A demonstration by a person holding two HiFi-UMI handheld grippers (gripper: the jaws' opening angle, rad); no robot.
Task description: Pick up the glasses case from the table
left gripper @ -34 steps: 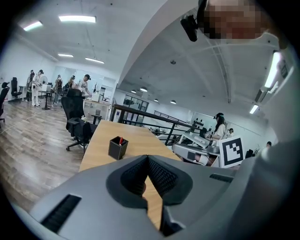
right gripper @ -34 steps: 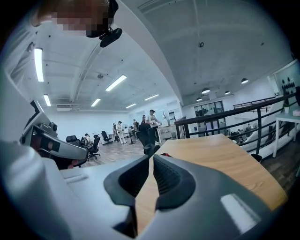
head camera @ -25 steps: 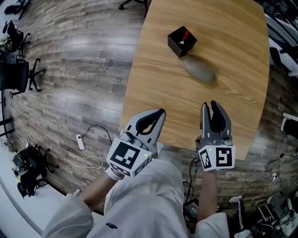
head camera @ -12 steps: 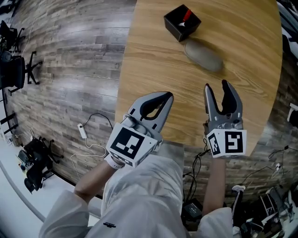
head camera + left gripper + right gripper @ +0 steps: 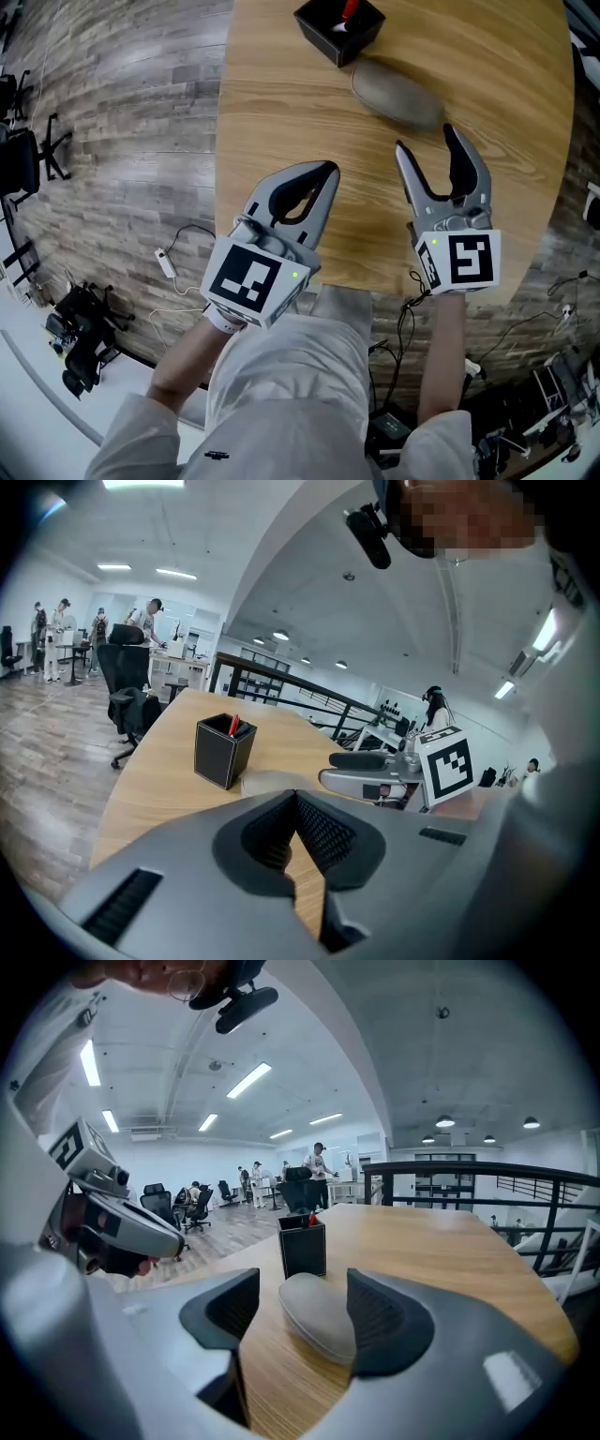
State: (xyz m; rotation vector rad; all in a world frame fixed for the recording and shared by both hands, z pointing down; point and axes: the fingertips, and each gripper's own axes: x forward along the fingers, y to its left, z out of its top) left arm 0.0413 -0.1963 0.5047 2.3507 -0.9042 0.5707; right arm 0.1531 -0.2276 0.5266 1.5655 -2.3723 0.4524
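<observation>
The glasses case (image 5: pixel 398 98) lay far on the desk (image 5: pixel 272 122), just near of a black pen holder (image 5: pixel 323 33). The right gripper (image 5: pixel 427 142) had just been opening its jaws wide, likely to straddle the case ahead. The left gripper (image 5: pixel 323 173) hung spare, jaws together and empty. Only the right gripper view showed the case lined up with the gap.

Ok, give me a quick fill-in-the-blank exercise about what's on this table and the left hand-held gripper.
1. The grey glasses case lies on a ___ table.
2. Beside it stands a black pen holder containing a ___ pen.
3. The left hand-held gripper has its jaws ___ (open or shut), with nothing between them.
Missing words: wooden; red; shut.
</observation>
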